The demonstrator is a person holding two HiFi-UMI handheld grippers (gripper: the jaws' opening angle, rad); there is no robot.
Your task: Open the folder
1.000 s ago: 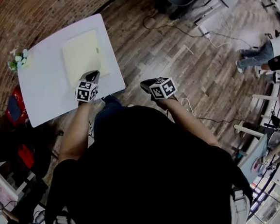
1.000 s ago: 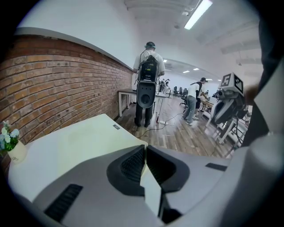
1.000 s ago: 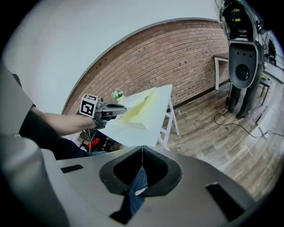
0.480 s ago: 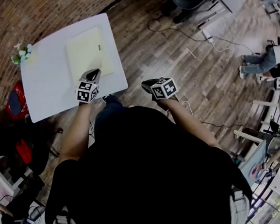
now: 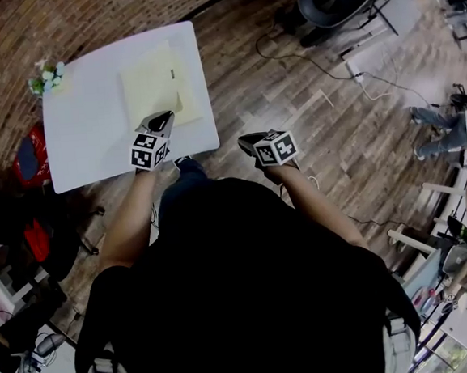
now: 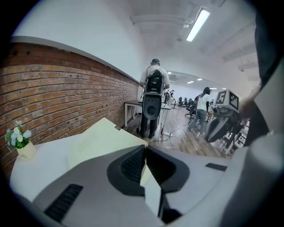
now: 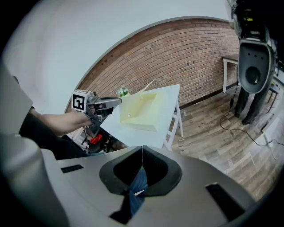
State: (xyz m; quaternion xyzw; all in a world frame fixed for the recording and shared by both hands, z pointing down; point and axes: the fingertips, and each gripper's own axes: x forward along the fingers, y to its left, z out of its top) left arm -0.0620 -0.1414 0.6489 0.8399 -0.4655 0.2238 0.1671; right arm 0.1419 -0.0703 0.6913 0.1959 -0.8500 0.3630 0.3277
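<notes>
Pale yellow folder (image 5: 153,83) lies by the white tabletop's (image 5: 91,133) right edge. My left gripper (image 5: 161,120) pinches its lifted cover's near corner, fingers tight. My right gripper (image 5: 248,143) hangs off the tabletop, fingers together, empty.

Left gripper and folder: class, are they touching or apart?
Touching. The left gripper view shows the left gripper shut on the edge of the folder, with its pale cover pinched between the jaws.

White table (image 5: 83,142) with folder (image 5: 150,87), flowers (image 5: 48,78)
</notes>
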